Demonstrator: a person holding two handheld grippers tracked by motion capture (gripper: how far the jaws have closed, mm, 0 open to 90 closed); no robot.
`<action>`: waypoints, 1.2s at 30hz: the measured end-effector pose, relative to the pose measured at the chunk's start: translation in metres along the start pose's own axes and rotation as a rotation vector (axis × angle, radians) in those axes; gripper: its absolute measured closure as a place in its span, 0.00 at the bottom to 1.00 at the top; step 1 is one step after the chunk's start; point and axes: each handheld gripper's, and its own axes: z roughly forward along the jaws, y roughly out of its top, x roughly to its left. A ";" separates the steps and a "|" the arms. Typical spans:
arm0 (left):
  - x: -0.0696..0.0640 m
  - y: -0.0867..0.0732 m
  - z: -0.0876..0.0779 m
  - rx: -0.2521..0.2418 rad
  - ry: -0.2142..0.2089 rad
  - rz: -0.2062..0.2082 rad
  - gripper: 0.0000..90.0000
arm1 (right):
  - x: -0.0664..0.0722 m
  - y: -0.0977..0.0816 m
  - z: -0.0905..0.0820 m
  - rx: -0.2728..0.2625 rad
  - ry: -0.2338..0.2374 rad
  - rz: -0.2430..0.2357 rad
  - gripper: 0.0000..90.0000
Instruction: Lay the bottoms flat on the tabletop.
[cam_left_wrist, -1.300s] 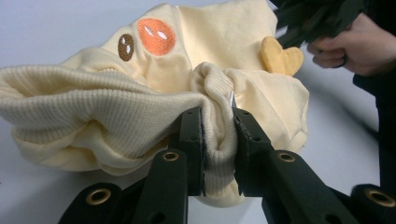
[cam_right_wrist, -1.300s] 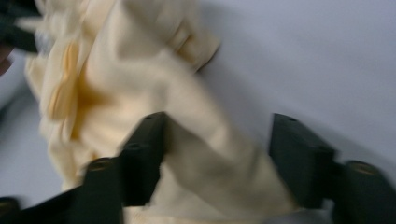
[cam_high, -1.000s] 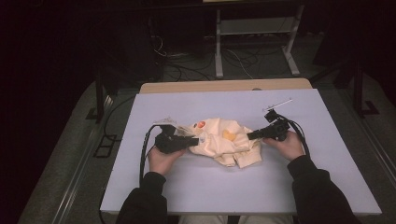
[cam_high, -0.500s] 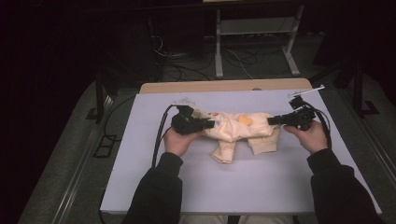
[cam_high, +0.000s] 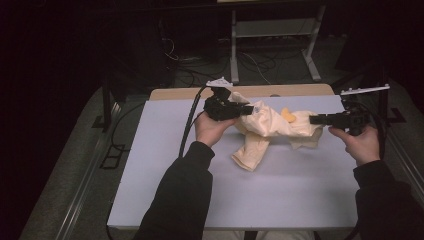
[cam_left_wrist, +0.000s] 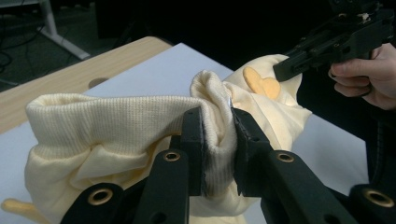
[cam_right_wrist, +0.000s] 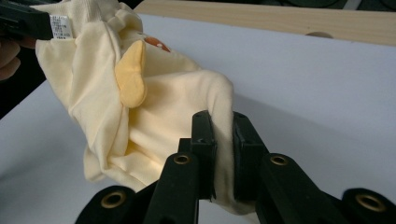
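Observation:
A small cream-yellow garment (cam_high: 272, 127) with an orange-yellow patch (cam_high: 287, 115) hangs stretched between both grippers above the white table (cam_high: 165, 165). My left gripper (cam_high: 248, 109) is shut on its ribbed edge (cam_left_wrist: 217, 128). At the other end my right gripper (cam_high: 312, 120) is shut on a fold of the smooth cloth (cam_right_wrist: 223, 135). One sleeve (cam_high: 248, 155) droops to the tabletop. In the left gripper view the right gripper (cam_left_wrist: 285, 70) pinches the far end beside the patch (cam_left_wrist: 259, 84). The right gripper view has the left gripper's jaws at the top left, next to a white label (cam_right_wrist: 62, 26).
A wooden board (cam_high: 250, 92) borders the table's far edge. Beyond it, on the dark floor, stand a metal frame (cam_high: 272, 42) and loose cables (cam_high: 190, 60). Bare white tabletop lies in front of and to the left of the garment.
Both hands have risen and moved toward the far edge, lifting the garment off the table and pulling it wider. It now hangs stretched, with one sleeve trailing down.

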 end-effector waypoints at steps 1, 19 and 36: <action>0.000 0.000 0.000 -0.005 -0.007 0.003 0.83 | 0.001 -0.001 -0.006 -0.008 -0.001 0.002 0.89; 0.017 -0.067 -0.053 0.007 0.035 -0.095 0.83 | 0.050 -0.032 0.025 0.044 0.102 -0.049 0.89; 0.021 -0.137 -0.065 -0.027 0.053 -0.165 0.83 | 0.072 -0.063 0.068 0.161 0.190 -0.072 0.89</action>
